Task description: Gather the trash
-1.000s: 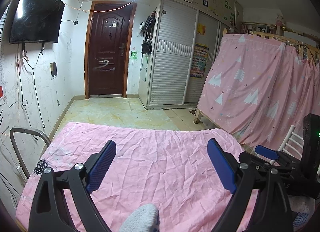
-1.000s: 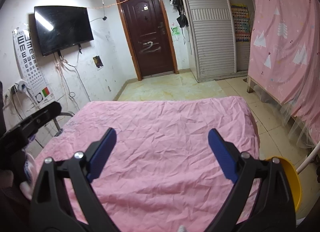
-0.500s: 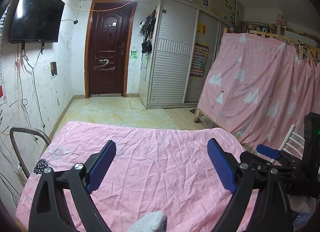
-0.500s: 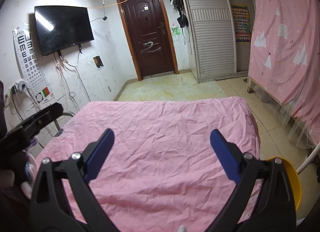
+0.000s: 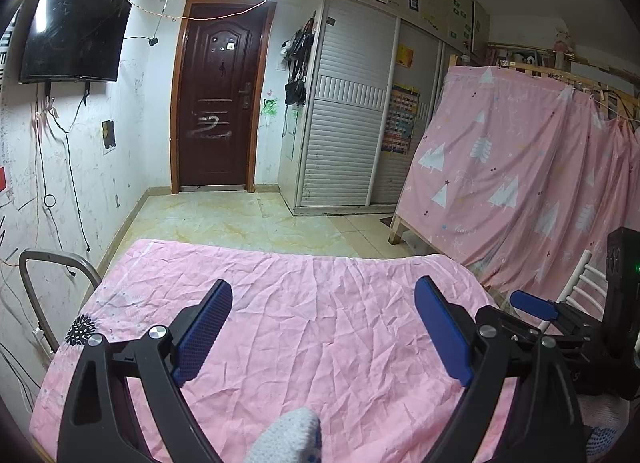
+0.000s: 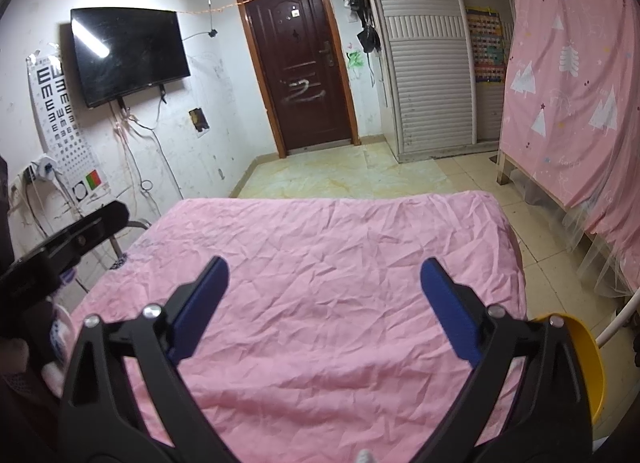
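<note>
At the left edge of the pink-sheeted bed (image 6: 328, 283) the left gripper (image 5: 322, 327) hovers with its jaws released and nothing between them, likely spread ready to reach for litter. Across the crumpled sheet, no trash shows in either view, so where the task's thing lies I cannot tell. Toward the right edge the right gripper (image 6: 324, 303) is held level over the bed, jaws likewise released and empty, beside a yellow bin (image 6: 588, 363) at the near right corner, probably where trash should go.
</note>
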`<state>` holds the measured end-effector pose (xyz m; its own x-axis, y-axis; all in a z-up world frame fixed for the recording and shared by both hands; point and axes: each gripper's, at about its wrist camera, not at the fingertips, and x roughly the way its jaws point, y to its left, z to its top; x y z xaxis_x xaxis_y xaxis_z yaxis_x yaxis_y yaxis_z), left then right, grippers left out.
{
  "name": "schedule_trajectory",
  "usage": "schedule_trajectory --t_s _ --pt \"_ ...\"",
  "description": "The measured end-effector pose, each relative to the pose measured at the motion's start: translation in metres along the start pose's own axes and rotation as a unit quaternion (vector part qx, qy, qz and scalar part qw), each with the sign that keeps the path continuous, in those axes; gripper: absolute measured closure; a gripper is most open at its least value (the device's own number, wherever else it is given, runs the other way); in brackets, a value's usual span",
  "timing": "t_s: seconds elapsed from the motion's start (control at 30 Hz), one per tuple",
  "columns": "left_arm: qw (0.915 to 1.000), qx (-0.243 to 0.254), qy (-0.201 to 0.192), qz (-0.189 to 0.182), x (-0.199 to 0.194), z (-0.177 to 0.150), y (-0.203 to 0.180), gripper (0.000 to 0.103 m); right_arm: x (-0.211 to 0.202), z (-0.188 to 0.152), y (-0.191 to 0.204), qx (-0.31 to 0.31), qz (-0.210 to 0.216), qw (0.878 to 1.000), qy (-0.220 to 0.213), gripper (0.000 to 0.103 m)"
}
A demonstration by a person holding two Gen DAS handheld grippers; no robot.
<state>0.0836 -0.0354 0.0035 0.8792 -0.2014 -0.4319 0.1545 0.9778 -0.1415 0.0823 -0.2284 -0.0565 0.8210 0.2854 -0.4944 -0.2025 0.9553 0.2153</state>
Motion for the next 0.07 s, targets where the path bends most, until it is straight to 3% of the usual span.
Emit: schedule_trajectory --t_s 0.07 --pt "1.0000 0.000 0.000 0.001 0.0000 0.0000 0.0003 0.020 0.0017 -0.0015 0.0013 -0.001 0.000 1.000 0.001 0.010"
